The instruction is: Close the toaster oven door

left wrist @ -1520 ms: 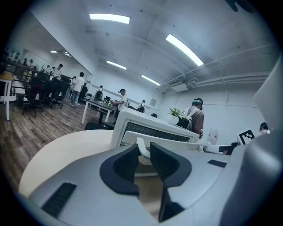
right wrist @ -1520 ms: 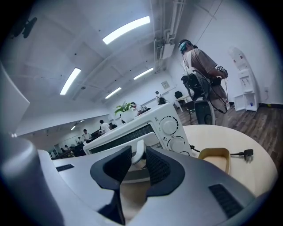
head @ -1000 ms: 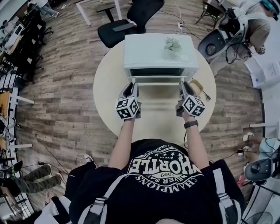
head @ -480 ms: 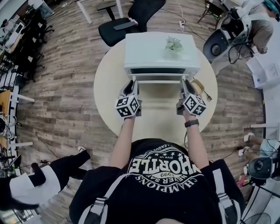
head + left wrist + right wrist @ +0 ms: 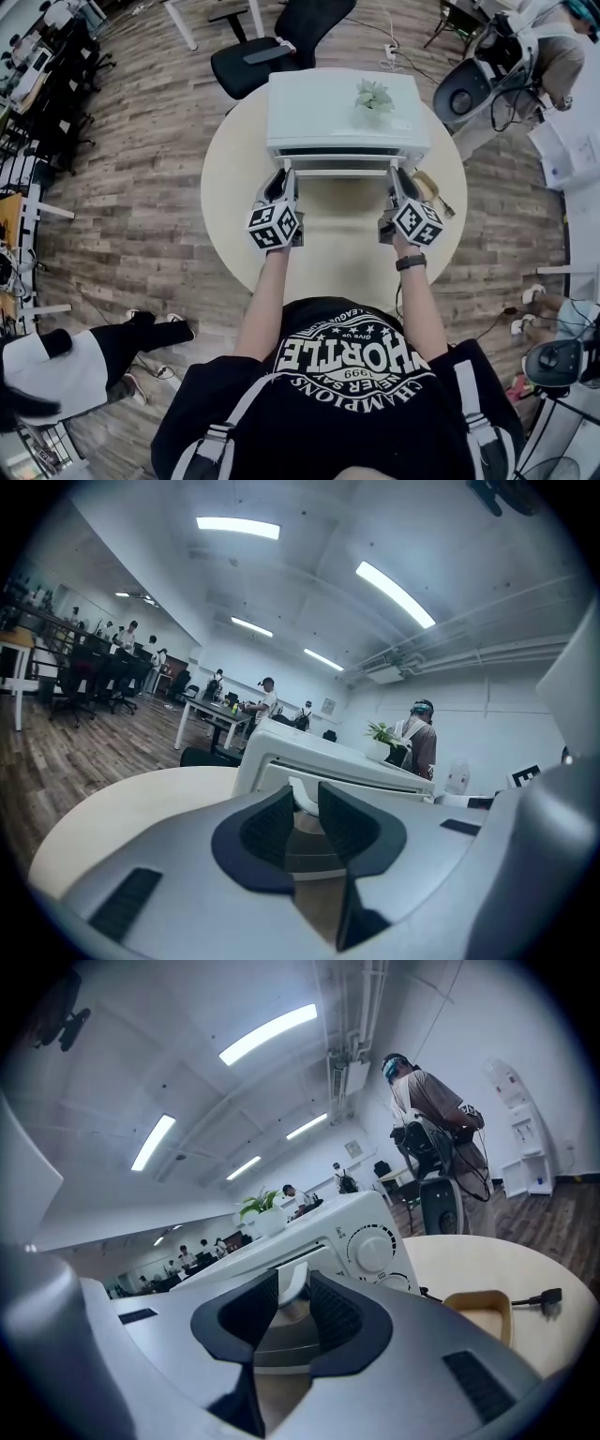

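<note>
Nearly shut toaster oven door (image 5: 345, 166), left gripper (image 5: 285, 180) and right gripper (image 5: 397, 180) at its upper corners — jaws apart

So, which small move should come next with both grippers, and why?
Probably lift and push forward a little with the left gripper and right gripper together: the toaster oven door stands ajar, and its handle ends sit between their open jaws.
</note>
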### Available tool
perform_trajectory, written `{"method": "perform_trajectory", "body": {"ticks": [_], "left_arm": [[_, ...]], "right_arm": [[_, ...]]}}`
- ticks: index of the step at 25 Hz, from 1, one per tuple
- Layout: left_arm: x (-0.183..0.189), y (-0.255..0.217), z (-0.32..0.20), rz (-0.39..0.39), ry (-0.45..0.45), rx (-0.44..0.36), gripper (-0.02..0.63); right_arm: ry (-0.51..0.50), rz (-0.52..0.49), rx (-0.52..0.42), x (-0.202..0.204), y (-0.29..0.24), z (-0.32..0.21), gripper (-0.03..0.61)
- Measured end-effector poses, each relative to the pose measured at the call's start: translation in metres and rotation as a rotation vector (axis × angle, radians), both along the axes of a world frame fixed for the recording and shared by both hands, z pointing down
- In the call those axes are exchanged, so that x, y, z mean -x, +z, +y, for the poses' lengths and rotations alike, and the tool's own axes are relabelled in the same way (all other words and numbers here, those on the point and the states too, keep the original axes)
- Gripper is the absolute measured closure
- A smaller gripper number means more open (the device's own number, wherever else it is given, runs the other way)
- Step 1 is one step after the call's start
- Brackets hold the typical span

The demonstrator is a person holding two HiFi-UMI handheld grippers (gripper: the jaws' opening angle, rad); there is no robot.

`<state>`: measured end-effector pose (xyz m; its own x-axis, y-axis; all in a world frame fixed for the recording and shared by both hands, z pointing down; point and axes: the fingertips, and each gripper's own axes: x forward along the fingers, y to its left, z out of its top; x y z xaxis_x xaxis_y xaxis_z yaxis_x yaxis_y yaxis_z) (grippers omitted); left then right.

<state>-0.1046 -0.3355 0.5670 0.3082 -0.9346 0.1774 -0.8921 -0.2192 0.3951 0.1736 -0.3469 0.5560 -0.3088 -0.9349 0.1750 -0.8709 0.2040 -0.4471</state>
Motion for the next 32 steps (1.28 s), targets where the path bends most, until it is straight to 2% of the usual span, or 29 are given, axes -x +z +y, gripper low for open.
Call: {"method": "perform_trajectory", "body": {"ticks": [32], "left_arm": [[0.000,-0.006,-0.023,-0.005,0.000,-0.023,0.511]], "right_arm": [[0.009,-0.004,-0.013,0.000,-0.006,-0.024,0.452]]}}
